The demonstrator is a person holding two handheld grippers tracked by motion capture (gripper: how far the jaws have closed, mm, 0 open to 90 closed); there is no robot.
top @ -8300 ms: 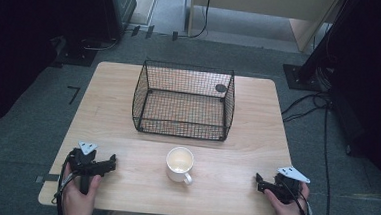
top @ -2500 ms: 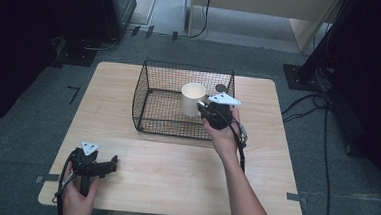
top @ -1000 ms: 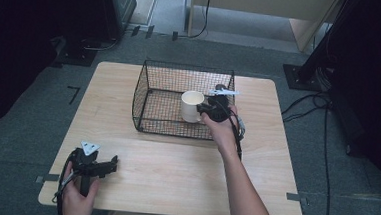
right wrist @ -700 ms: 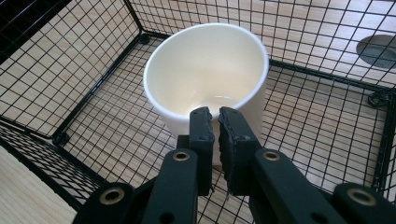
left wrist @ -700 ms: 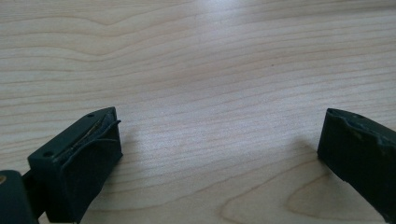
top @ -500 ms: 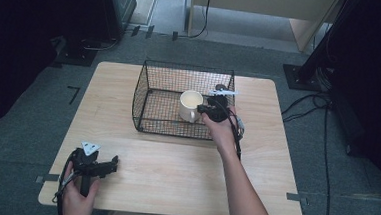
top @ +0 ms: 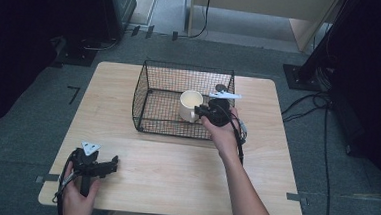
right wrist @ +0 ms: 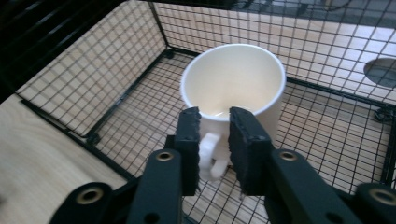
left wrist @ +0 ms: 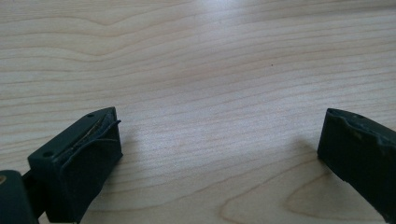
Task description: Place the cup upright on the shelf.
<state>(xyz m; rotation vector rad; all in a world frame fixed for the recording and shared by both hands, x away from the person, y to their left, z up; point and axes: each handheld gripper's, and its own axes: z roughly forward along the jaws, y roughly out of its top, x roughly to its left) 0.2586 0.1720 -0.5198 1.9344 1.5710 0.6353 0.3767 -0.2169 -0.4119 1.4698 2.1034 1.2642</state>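
Note:
A cream mug stands upright on the floor of a black wire basket at the middle back of the table. My right gripper reaches over the basket's near right side. Its jaws straddle the mug's handle and have just been opening, so a thin gap shows beside the handle. My left gripper rests at the table's near left corner, open, with only bare wood between its fingers.
The light wooden table has free room in front of the basket and to its left. A small dark round disc lies just behind the basket's far right corner. Cables run over the floor on the right.
The mug stood on the table in front of the basket; my right gripper carried it over the rim and lowered it inside. In the last second it sank slightly. The left gripper has stayed put.

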